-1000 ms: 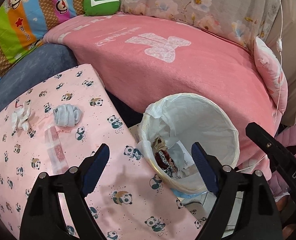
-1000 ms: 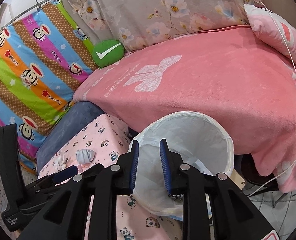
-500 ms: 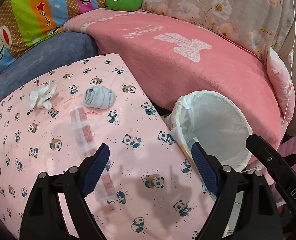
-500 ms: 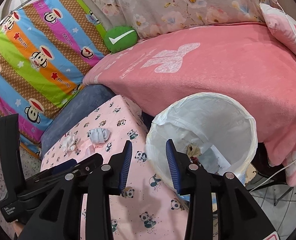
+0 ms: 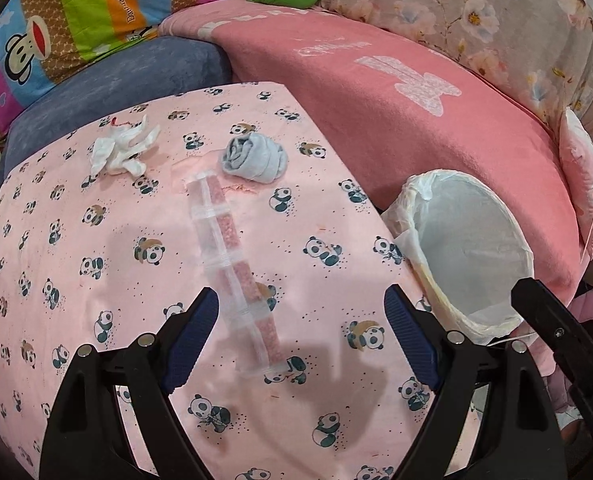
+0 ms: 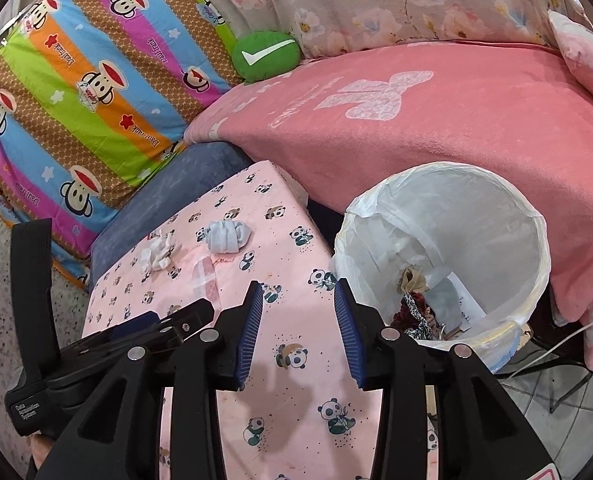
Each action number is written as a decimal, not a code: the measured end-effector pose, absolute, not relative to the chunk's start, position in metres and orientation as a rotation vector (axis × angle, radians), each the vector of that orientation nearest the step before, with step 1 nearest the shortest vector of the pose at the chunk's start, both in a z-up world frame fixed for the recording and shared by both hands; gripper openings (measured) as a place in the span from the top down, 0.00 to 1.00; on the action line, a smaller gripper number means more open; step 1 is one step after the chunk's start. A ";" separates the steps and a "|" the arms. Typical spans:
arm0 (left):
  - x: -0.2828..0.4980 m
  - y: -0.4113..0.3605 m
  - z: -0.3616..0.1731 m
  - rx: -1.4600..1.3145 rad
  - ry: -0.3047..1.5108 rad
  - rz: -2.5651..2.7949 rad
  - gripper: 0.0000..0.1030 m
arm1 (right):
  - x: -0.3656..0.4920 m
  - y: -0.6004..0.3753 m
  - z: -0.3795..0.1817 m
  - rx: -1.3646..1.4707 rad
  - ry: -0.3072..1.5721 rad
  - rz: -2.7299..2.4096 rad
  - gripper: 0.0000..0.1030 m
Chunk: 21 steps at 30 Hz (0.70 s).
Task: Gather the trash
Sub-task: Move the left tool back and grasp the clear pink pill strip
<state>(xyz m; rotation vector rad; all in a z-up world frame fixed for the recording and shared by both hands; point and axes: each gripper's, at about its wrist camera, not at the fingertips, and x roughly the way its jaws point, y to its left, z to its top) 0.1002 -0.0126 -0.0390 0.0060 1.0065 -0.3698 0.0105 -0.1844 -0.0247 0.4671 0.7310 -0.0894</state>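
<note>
- both tools swung off the bin (image 6: 448, 264) and back over the panda-print tabletop (image 5: 96, 280) just now
- right tool (image 6: 298, 332) has been easing its jaws apart, nothing between them
- left tool (image 5: 300, 336) gapes wide and empty, lined up over the clear strip wrapper (image 5: 236, 264)
- crumpled tissue (image 5: 120, 150) and grey wad (image 5: 254, 158) lie further back, so looks like three more pickups to go

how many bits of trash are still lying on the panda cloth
3. A crumpled white tissue lies at the far left, a balled grey-blue wad to its right, and a long clear wrapper strip runs from that wad toward the left gripper. Nothing looks hidden.
</note>
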 end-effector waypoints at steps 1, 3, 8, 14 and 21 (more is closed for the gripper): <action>0.102 -0.009 -0.043 0.000 1.016 -0.360 0.21 | 0.011 -0.183 -0.026 0.467 0.735 -0.087 0.62; 0.105 -0.002 -0.052 -0.015 1.041 -0.340 0.20 | 0.012 -0.179 -0.030 0.469 0.746 -0.083 0.62; 0.116 0.012 -0.076 -0.049 1.100 -0.295 0.20 | 0.018 -0.175 -0.040 0.475 0.770 -0.074 0.62; 0.132 0.015 -0.105 -0.079 1.173 -0.263 0.21 | 0.027 -0.171 -0.050 0.475 0.796 -0.069 0.62; 0.140 0.006 -0.112 -0.005 1.150 -0.238 0.30 | 0.039 -0.168 -0.062 0.475 0.827 -0.066 0.62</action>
